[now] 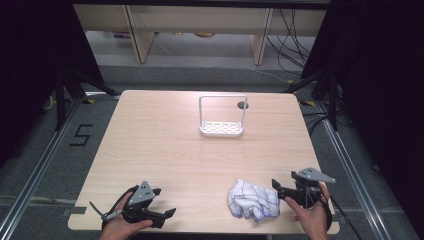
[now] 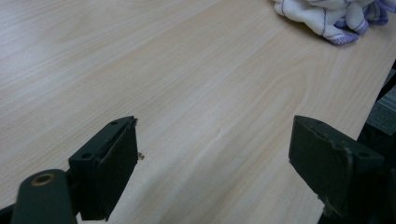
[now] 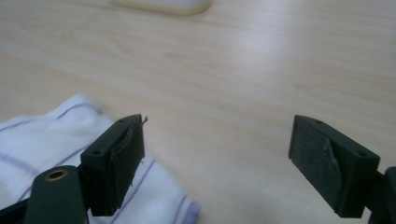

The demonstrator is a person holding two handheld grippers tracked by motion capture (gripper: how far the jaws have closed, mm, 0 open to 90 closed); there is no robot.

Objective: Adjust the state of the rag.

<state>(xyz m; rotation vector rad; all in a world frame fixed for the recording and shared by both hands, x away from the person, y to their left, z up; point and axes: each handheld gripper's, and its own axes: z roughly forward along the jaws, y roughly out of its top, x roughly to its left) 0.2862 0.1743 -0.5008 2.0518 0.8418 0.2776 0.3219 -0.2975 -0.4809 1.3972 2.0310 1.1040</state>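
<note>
- Nearest the high camera, the person's two hands came in over the near edge of the light wooden table (image 1: pixel 165 145), the largest thing in view, square-topped with rounded corners.
- At the far middle of that table stood a white plastic rack with a tall wire-like frame and a perforated base (image 1: pixel 222 117), well apart from both hands.
- Closer in, a crumpled white cloth with thin purple-blue check lines (image 1: pixel 253 200) lay near the front edge toward the right.
- Just beside the cloth, on its right, the right gripper (image 1: pixel 278 187) pointed leftward at it; in the right gripper view its jaws stood wide apart and held nothing, one jaw over the cloth's (image 3: pixel 56 135) edge.
- By the front left corner, the left gripper (image 1: pixel 165 202) rested low, well apart from the cloth (image 2: pixel 327 16); its jaws were spread wide over bare wood, empty.
</note>
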